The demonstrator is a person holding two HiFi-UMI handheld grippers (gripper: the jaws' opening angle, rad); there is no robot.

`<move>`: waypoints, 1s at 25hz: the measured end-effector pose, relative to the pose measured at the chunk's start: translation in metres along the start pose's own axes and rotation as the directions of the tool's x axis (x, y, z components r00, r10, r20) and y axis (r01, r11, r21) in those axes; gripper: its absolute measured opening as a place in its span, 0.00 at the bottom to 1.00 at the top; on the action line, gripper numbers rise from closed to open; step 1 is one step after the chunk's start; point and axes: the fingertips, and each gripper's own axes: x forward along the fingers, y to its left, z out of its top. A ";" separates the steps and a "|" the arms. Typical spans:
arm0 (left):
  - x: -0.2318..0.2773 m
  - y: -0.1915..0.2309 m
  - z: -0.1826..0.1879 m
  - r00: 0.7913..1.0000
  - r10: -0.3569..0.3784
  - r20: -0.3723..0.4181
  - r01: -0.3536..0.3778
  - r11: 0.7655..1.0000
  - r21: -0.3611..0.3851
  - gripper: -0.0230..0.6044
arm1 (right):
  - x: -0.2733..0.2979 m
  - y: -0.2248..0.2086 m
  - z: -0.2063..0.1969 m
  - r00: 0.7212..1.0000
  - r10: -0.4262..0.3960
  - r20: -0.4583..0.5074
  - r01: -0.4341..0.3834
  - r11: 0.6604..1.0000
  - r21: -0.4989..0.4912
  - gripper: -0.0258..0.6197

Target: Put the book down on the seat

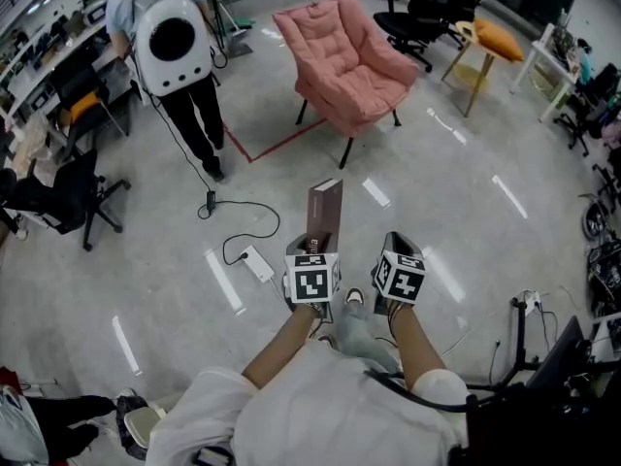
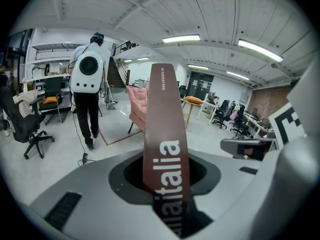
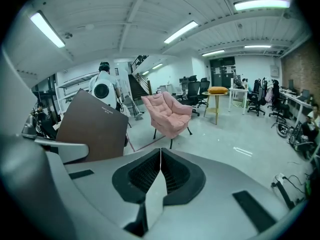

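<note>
A thin brown book (image 1: 325, 214) stands upright in my left gripper (image 1: 316, 244), which is shut on its lower end. In the left gripper view its spine (image 2: 164, 134) with white lettering rises straight out of the jaws. Seen from the right gripper view, the book's brown cover (image 3: 95, 126) shows at left. My right gripper (image 1: 398, 250) is held beside the left one, jaws shut with nothing between them (image 3: 160, 156). The pink cushioned chair (image 1: 344, 61) stands on the floor well ahead of both grippers, seat bare (image 3: 170, 118).
A person with a white backpack (image 1: 175, 42) walks away at the far left. A power strip and cable (image 1: 254, 260) lie on the floor left of the grippers. Office chairs (image 1: 427, 8), a wooden stool with an orange cushion (image 1: 490, 42) and desks ring the room.
</note>
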 end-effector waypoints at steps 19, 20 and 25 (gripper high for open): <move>0.126 -0.010 0.090 0.999 0.032 -0.025 -0.032 0.999 0.012 0.27 | 0.121 -0.070 0.091 1.000 0.006 -0.021 -0.006 1.000 0.017 0.09; 0.133 -0.011 0.096 0.999 0.035 -0.025 -0.034 0.999 0.016 0.27 | 0.127 -0.077 0.096 1.000 0.004 -0.021 -0.004 1.000 0.018 0.09; 0.166 -0.019 0.118 0.998 0.052 -0.026 -0.051 0.999 0.009 0.27 | 0.155 -0.102 0.117 0.999 0.012 -0.030 -0.012 1.000 0.020 0.09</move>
